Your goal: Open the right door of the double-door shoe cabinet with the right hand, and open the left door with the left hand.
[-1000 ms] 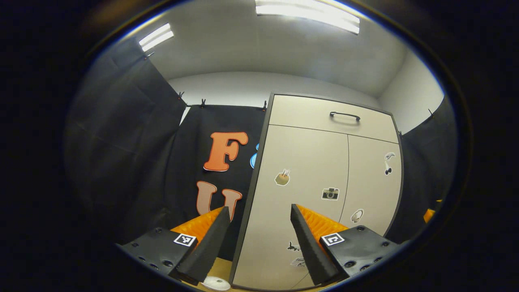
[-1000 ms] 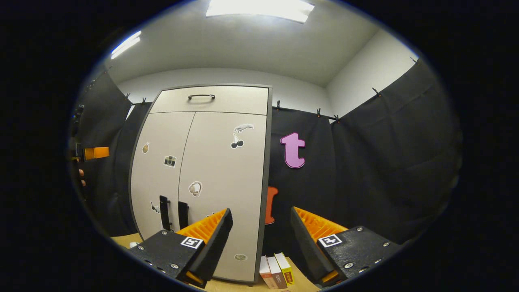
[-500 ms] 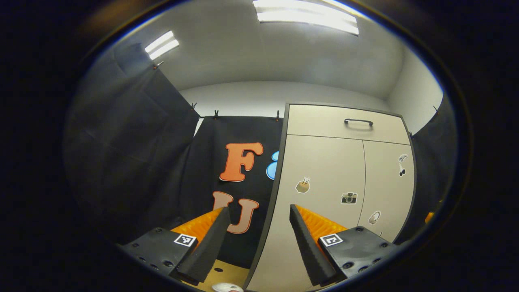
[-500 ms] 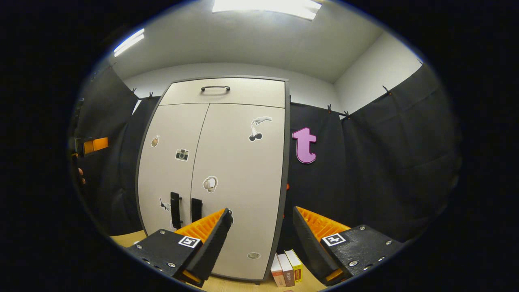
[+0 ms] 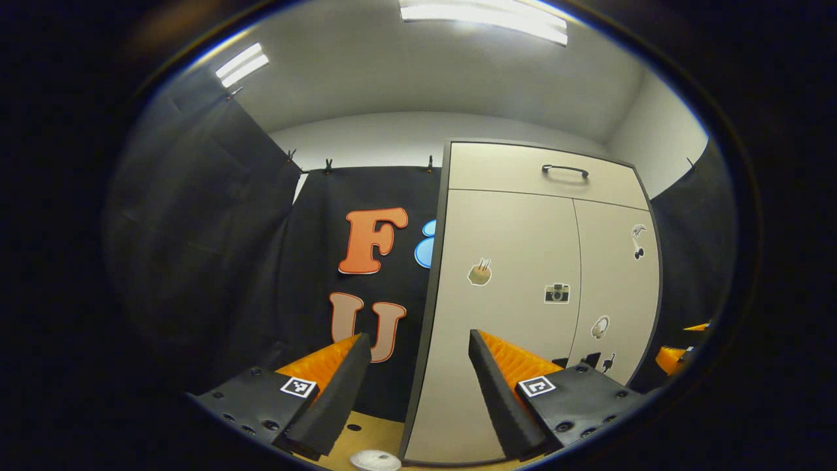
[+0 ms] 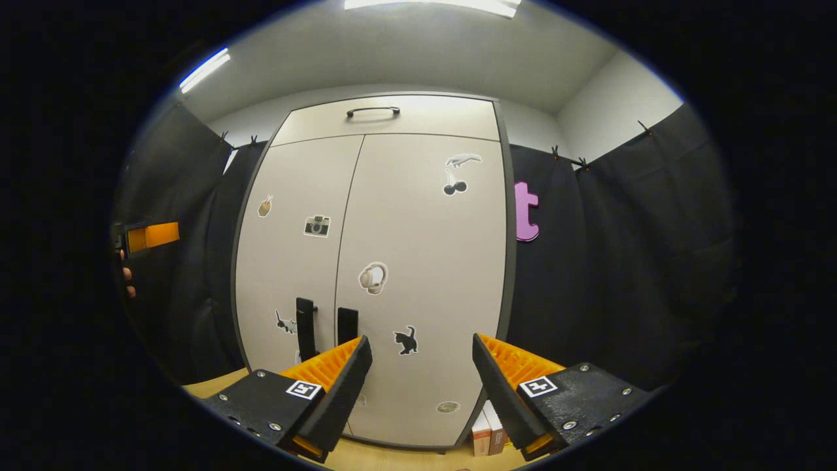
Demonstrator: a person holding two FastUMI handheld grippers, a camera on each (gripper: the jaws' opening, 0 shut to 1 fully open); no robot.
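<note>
The beige shoe cabinet stands straight ahead in the right gripper view, both doors shut and dotted with small stickers. Two black upright handles sit low beside the centre seam: the left door's handle and the right door's handle. My right gripper is open and empty, short of the right door and just right of its handle. At that view's left edge is my left gripper, held by a hand. In the left gripper view, my left gripper is open in front of the left door, near the cabinet's left edge.
A top drawer with a black bar handle sits above the doors. Small boxes stand at the cabinet's right foot. A white round object lies on the wooden floor by the left corner. Black cloth walls close both sides.
The right gripper has come closer to the cabinet and swung left, so the doors loom larger and centred. The left gripper view shifted a little; the handles' tops now show there.
</note>
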